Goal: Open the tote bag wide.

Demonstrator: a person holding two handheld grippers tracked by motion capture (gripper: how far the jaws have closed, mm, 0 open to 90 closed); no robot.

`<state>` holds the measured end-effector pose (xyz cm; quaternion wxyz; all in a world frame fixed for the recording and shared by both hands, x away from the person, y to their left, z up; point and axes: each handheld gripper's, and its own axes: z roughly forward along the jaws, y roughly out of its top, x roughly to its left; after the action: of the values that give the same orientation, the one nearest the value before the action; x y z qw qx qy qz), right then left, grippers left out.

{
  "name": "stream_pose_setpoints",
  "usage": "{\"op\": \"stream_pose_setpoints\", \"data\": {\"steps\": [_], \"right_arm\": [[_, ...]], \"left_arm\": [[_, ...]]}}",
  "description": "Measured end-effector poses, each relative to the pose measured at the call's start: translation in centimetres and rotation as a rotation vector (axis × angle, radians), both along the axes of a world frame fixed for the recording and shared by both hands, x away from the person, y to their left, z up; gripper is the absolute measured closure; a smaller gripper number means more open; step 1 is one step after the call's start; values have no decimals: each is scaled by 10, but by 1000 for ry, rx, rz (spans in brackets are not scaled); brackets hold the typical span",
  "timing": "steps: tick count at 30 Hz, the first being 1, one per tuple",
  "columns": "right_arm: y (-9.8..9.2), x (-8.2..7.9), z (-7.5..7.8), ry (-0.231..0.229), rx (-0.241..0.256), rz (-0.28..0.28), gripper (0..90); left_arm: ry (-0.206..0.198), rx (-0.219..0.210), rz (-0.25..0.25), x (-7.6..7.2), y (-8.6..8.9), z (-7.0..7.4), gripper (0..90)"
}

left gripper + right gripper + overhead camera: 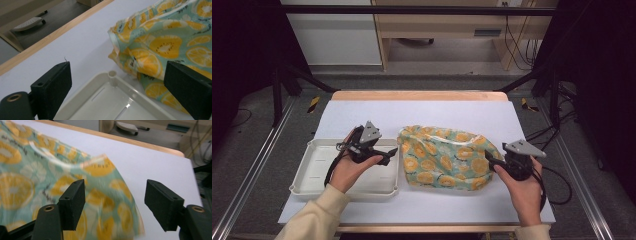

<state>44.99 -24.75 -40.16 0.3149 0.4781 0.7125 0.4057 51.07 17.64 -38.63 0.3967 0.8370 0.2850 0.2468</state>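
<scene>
A green cloth bag printed with orange slices (446, 156) lies crumpled on the white table cover, right of a white tray (319, 170). My left gripper (391, 152) hovers over the tray's right part, open, with its jaws toward the bag's left edge (140, 57); nothing is between them. My right gripper (488, 159) stands open at the bag's right end, with the bag's edge (100, 195) under and between its jaws, untouched as far as I can tell.
The white tray (117, 100) has slots in its floor and holds nothing. The table's wooden far edge (417, 95) runs behind the cover. Bare white cover (155, 167) lies beyond and to the right of the bag.
</scene>
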Motion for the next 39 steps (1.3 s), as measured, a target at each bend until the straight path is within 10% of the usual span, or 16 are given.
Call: {"op": "stream_pose_setpoints", "data": {"steps": [4, 11, 19, 30, 36, 39], "right_arm": [[9, 37, 0, 67, 35, 51, 328], [22, 28, 2, 79, 55, 160, 899], [19, -41, 2, -20, 116, 225, 900], [5, -82, -36, 32, 156, 291, 900], [-3, -89, -45, 67, 112, 258, 900], [-4, -92, -44, 62, 109, 251, 900]], "left_arm": [[22, -6, -10, 12, -8, 1, 86], [29, -6, -38, 16, -12, -1, 105], [60, -7, -91, 23, -22, -4, 111], [128, 26, -175, 32, -52, -17, 156], [131, 78, -200, 26, -63, -18, 509], [125, 37, -173, 20, -60, -19, 660]]}}
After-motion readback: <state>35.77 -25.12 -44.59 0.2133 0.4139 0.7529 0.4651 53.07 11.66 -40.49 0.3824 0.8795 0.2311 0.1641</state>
